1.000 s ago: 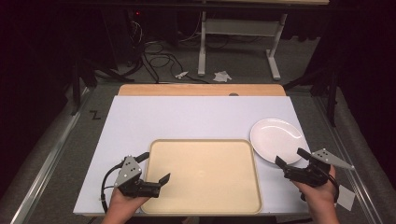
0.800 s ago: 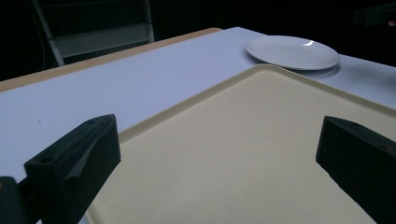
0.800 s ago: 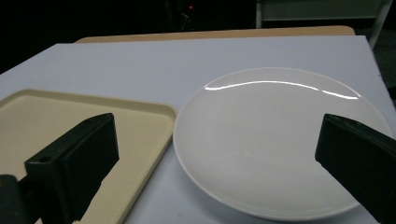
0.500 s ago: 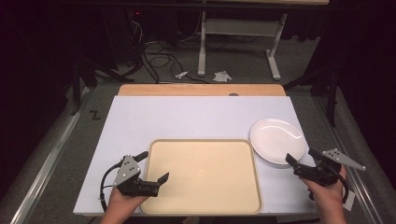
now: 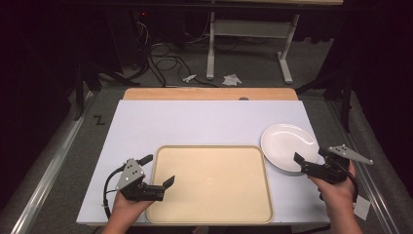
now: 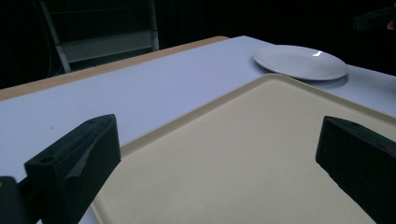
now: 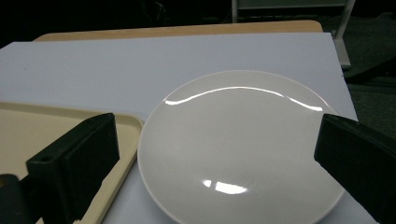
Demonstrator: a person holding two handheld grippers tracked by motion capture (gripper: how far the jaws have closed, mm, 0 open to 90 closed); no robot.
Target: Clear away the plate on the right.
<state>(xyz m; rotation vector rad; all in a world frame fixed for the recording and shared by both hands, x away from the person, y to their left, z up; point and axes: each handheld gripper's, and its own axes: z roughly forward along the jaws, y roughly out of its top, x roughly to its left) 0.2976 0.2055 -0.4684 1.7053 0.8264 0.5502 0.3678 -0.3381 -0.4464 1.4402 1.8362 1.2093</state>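
Note:
A beige tray (image 5: 209, 183) lies on the white tabletop (image 5: 204, 122) at the near middle. A white plate (image 5: 288, 145) rests just right of the tray's far right corner. My left gripper (image 5: 158, 169) is open at the tray's near left corner, one jaw over the tray and one outside its rim. In the left gripper view the tray (image 6: 243, 158) spreads between the open jaws (image 6: 215, 154), with the plate (image 6: 301, 61) beyond. My right gripper (image 5: 309, 155) is open at the plate's near right edge. Its own view has the plate (image 7: 243, 140) between the jaws (image 7: 217, 158).
A wooden strip (image 5: 209, 93) borders the table's far edge. Beyond it are desk legs (image 5: 210, 48), cables and crumpled paper (image 5: 231, 79) on the floor. Dark floor lies on both sides. The tray's corner (image 7: 46, 126) lies left of the plate.
My right gripper has moved forward, closer to the plate's near edge. The left gripper, tray and plate have stayed put.

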